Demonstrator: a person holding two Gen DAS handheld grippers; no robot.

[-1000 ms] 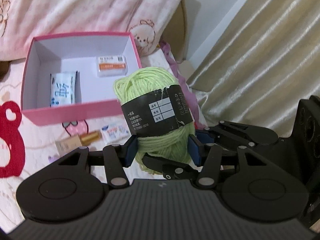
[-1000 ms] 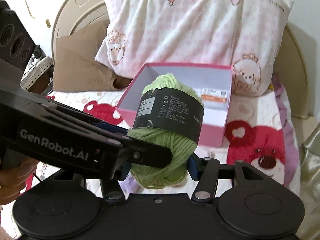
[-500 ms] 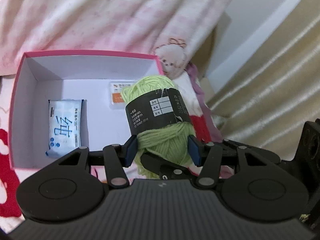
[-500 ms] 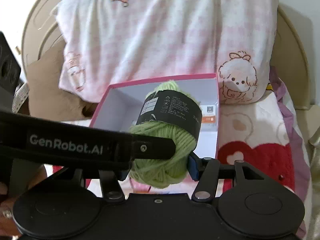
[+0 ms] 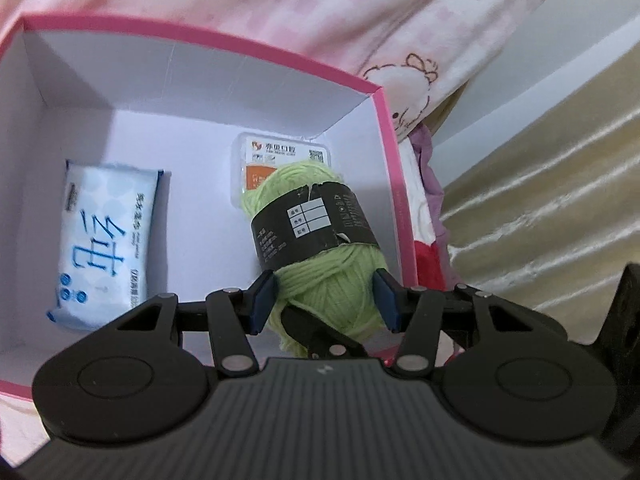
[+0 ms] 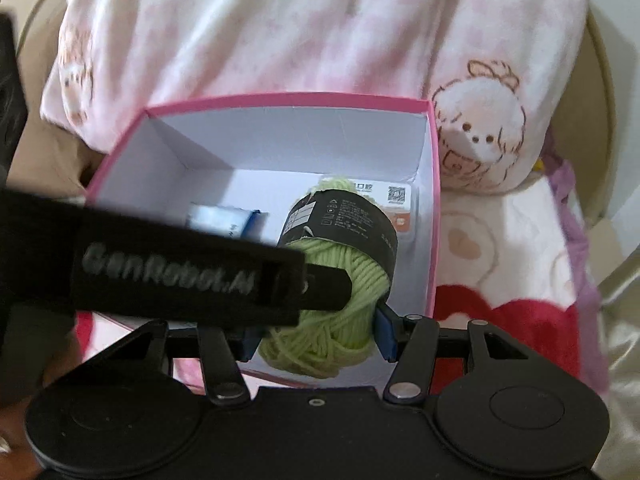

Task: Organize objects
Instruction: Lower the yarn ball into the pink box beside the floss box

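Behind everything you had the pink checked pillow (image 6: 320, 28), and the pink box (image 5: 394, 184) sat open on the bed in front of it. Inside the box, a blue-and-white tissue pack (image 5: 104, 248) and a small orange-labelled case (image 5: 280, 156) already lay flat on the floor (so 2 items looked stowed). You carried the green yarn ball (image 5: 332, 280) with both tools at once: the left gripper (image 5: 324, 302) had its jaws clamped on the ball's lower half, and the right gripper (image 6: 316, 332) had its jaws clamped on the same ball. The yarn hung over the right side of the box interior, above the case, apparently not yet resting on the floor. My judgement: lowering and releasing it remained, and whether other items waited outside could not be told.
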